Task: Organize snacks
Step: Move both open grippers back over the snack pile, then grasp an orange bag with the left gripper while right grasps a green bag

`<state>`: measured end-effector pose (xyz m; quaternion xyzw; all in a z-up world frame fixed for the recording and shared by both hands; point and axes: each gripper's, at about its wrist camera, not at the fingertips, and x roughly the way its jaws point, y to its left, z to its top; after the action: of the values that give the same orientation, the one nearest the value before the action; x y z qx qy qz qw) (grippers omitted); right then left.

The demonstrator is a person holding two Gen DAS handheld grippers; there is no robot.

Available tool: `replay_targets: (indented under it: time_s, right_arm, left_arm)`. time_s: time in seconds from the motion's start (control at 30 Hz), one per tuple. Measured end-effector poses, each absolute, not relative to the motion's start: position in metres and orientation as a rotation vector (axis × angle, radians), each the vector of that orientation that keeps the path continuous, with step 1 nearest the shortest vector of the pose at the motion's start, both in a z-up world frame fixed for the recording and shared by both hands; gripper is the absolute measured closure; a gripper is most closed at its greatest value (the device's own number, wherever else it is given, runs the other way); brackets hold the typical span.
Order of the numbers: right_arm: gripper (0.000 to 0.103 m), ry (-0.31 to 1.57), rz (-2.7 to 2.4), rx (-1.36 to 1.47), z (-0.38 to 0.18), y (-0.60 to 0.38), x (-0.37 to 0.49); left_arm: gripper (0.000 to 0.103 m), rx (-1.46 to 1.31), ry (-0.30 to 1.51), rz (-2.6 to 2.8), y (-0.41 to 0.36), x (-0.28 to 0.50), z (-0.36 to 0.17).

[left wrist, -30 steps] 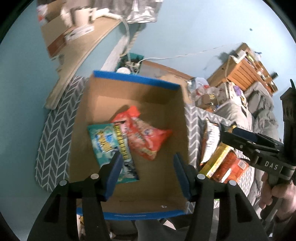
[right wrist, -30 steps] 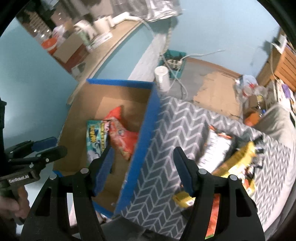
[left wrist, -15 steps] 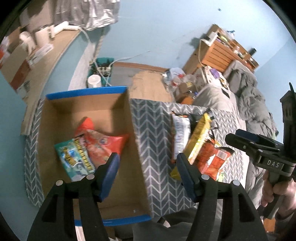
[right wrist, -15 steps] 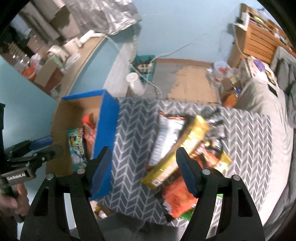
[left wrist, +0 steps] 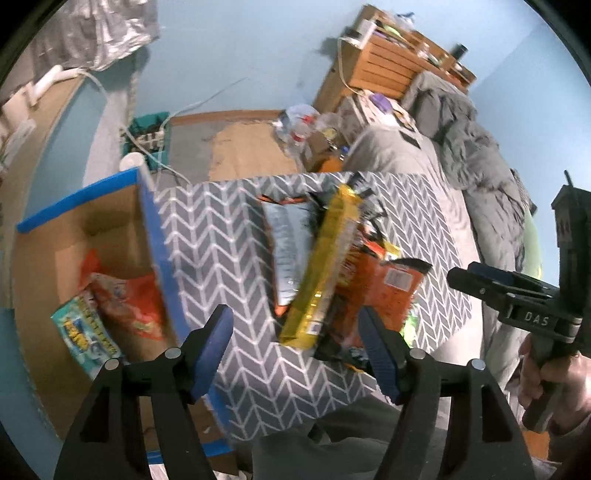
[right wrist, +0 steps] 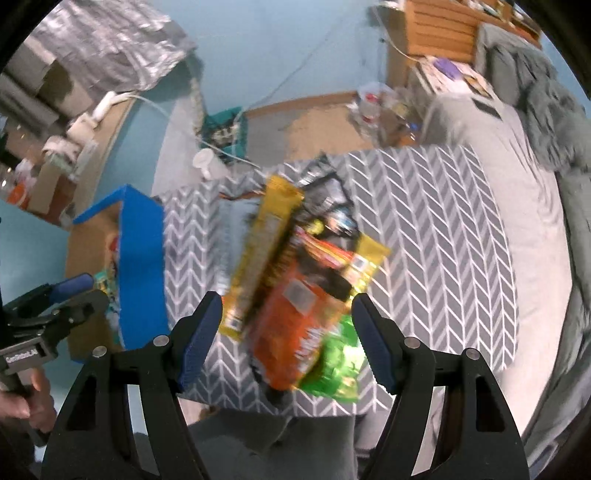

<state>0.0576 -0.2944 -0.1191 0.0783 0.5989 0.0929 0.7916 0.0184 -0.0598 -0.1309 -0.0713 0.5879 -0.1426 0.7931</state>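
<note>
Left claw [left wrist: 297, 339] opening above crinkly snack packets [left wrist: 332, 266].

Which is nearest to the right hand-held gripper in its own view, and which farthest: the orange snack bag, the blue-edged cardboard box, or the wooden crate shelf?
1. Orange snack bag, between its open fingers.
2. Blue-edged cardboard box, at left.
3. Wooden crate shelf, top right by the wall.

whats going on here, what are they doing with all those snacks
A person holds a gripper in each hand over a pile of snack bags on a chevron cloth. Neither holds anything: the left gripper, jaws opening, and the open right gripper hang above the yellow bag and orange bag. A cardboard box beside the pile already has a red bag and a teal bag inside. The rest is still unsorted.
</note>
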Motion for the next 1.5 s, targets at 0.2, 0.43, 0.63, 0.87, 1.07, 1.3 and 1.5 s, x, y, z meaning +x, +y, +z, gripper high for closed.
replay_targets:
  time_s: [0.2,0.43,0.63,0.87,1.07,1.3,1.5]
  right_arm:
    - [0.027,1.324,0.139,0.202,-0.143,-0.328,0.044]
    - [0.027,1.393,0.12,0.248,-0.182,-0.351,0.03]
    - [0.027,1.452,0.127,0.261,-0.216,-0.353,0.022]
    - [0.027,1.502,0.157,0.282,-0.24,-0.348,0.022]
    - [0.027,1.522,0.164,0.315,-0.255,-0.343,0.023]
    - [0.029,1.544,0.153,0.281,-0.271,-0.336,0.029]
    - [0.037,1.554,0.142,0.299,-0.274,-0.36,0.024]
  left_arm:
    - [0.027,-0.127,1.303,-0.363,-0.09,0.022,-0.141]
    - [0.026,-0.107,1.347,-0.42,-0.123,0.022,-0.159]
    - [0.025,-0.067,1.385,-0.441,-0.141,0.024,-0.175]
    - [0.025,-0.047,1.451,-0.459,-0.158,0.023,-0.195]
    - [0.024,-0.05,1.472,-0.496,-0.171,0.02,-0.196]
    - [0.021,-0.044,1.496,-0.509,-0.187,0.022,-0.202]
    - [0.021,-0.033,1.531,-0.524,-0.201,0.025,-0.215]
